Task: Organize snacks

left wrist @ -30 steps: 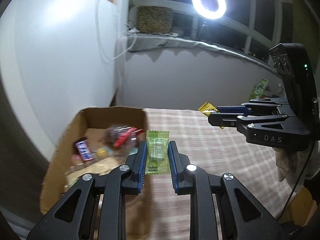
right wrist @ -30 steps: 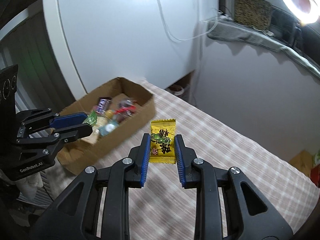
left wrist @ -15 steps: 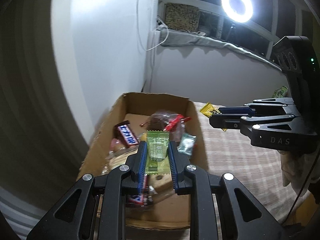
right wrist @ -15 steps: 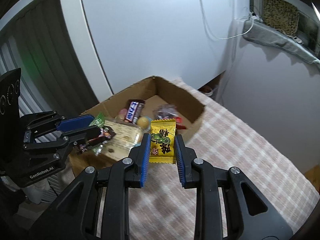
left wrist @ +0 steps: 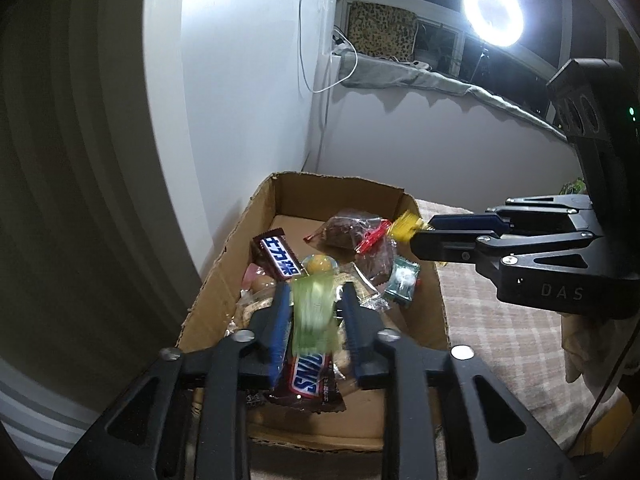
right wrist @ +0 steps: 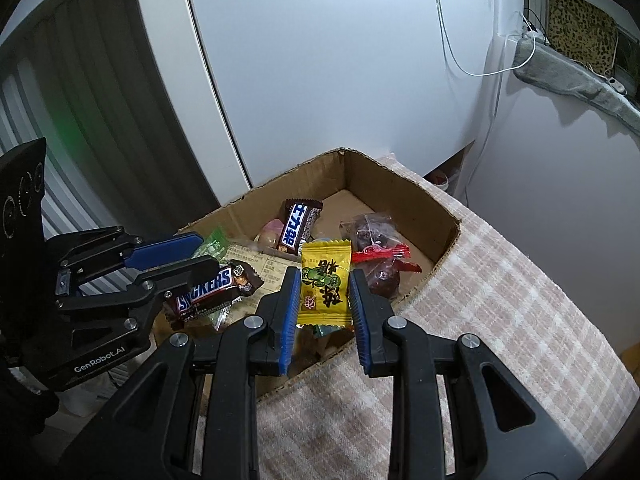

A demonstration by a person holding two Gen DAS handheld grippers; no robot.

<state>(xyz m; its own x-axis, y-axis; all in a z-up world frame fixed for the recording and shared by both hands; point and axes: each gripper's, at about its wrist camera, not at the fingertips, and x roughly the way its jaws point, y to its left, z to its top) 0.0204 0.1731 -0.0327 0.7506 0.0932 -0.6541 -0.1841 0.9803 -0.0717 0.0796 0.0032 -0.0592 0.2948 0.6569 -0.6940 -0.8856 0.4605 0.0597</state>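
A cardboard box (left wrist: 340, 188) (right wrist: 400, 176) holds several snacks, among them a Snickers bar (left wrist: 310, 376) (right wrist: 208, 288) and a brown bar with white letters (left wrist: 280, 258) (right wrist: 298, 226). My left gripper (left wrist: 316, 312) (right wrist: 188, 252) is over the box with its jaws spread. A green candy packet (left wrist: 314, 312) (right wrist: 214, 244) sits blurred between the jaws, loose. My right gripper (right wrist: 325, 280) (left wrist: 424, 230) is shut on a yellow candy packet (right wrist: 325, 280) (left wrist: 406, 224) over the box's near wall.
The box sits on a table with a pink checked cloth (right wrist: 500, 300) (left wrist: 500, 328), at its edge by a white cabinet (right wrist: 340, 60). A ring light (left wrist: 493, 11) shines by the window ledge.
Both grippers moved from over the cloth to over the box. The left jaws have spread apart and the green packet is blurred between them. The right gripper still holds the yellow packet.
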